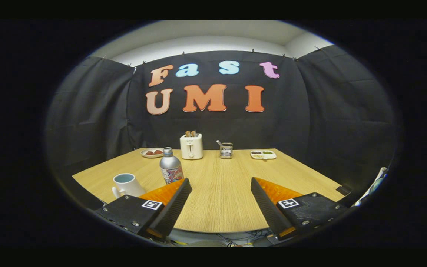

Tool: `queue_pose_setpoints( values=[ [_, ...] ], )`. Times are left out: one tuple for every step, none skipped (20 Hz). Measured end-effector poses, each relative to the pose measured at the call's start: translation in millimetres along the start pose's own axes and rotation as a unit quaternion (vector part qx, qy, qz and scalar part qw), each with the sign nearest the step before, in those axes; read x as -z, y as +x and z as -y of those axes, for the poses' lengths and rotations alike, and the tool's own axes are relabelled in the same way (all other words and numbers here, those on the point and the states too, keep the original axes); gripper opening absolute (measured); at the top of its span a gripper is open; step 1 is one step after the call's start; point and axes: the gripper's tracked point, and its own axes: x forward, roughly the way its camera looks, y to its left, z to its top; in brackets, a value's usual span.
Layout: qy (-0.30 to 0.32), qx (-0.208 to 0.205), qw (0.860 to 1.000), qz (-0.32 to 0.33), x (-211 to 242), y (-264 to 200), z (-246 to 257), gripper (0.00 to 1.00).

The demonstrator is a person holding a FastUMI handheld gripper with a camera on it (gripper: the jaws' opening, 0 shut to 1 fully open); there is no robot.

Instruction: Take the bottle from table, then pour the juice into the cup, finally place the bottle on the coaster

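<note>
One pair of tongs (221, 185) is present, its two fingers spread wide with nothing between them but bare light wood-grain surface (217, 200). One silver metal bottle with a printed label and a narrow neck (171, 165) stands upright on the surface, just ahead of the left finger and slightly outside its tip, not touched by it. One white ceramic cup with a handle and a pale blue interior (126, 184) stands further out to the left of that finger, near the bottle but apart from it. Well beyond the fingers, along the far edge of the surface, four items are lined up: one small round plate carrying reddish-brown pieces (152, 152) behind the bottle; one white toaster with two slices standing in its slots (191, 145); one small wire holder with an item leaning in it (226, 150); and one white oblong tray with divided contents (263, 154) beyond the right finger.
</note>
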Motion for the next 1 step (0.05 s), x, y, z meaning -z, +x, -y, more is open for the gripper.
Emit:
queue_pose_setpoints(
  values=[
    [-0.002,0.001,1.0,0.001,-0.1,0.3,0.3,0.97]
  ],
)
